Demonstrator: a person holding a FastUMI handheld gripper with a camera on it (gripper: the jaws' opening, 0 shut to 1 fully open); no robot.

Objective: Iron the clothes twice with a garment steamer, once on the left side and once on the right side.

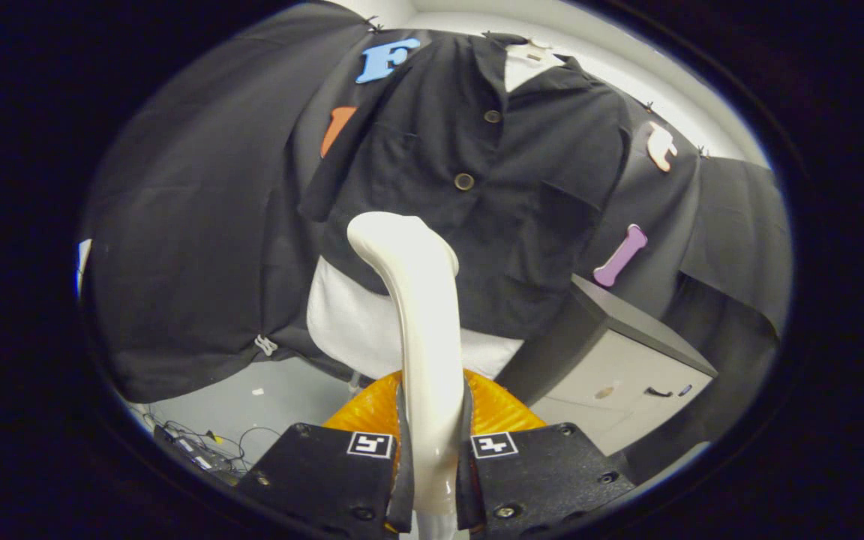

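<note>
two fingers (432,469) pinch the white garment steamer (421,330) by its handle, head raised just before the black shirt (477,187) near its lower middle. judging by this, either side could be under way; progress can't be told.

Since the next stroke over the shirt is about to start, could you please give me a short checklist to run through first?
1. Grip: the gripper has both fingers pressed on the white curved plastic garment steamer handle. Ok.
2. Aim: the steamer head faces the black buttoned shirt, near its lower middle. Ok.
3. Contact between head and fabric: cannot tell.
4. Shirt hangs spread, front buttoned, white towel-like cloth behind its hem. Ok.
5. Steam coming out: cannot tell.
6. Grey cabinet stands beside the shirt, apart from the steamer. Ok.
</note>
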